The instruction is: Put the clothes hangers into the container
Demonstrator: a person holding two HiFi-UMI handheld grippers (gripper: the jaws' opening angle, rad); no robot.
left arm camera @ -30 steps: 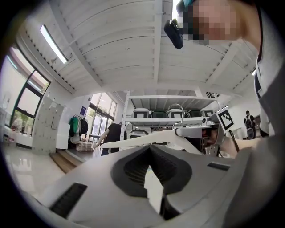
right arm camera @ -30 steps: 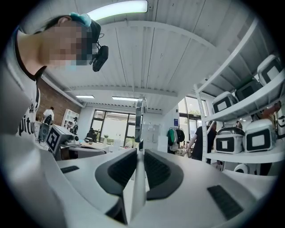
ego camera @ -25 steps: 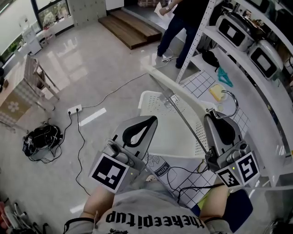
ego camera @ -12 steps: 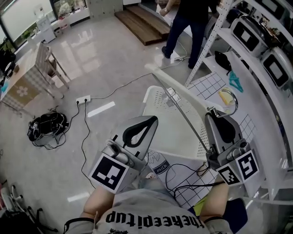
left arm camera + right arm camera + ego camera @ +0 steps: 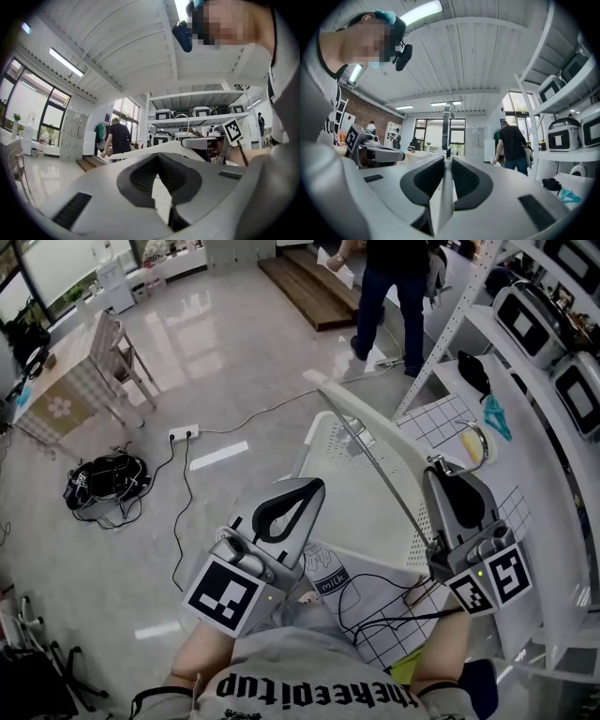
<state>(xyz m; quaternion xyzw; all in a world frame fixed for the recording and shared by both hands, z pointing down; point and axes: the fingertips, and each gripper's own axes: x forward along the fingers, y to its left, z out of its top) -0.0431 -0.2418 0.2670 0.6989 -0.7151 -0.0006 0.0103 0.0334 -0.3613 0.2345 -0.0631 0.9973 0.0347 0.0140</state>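
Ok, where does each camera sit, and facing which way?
Head view: on the head, steeply down; own shirt, left hand-held gripper, right hand-held gripper, container.
Left gripper view: along shut, empty jaws toward shelves; own shirt.
Right gripper view: along jaws clamping the hanger; own shirt.
Both gripper views share the standing person.

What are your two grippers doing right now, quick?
Left gripper: closed, holding nothing.
Right gripper: closed on the white clothes hanger.

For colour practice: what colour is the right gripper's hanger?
White plastic clothes hanger; shows best in head view.
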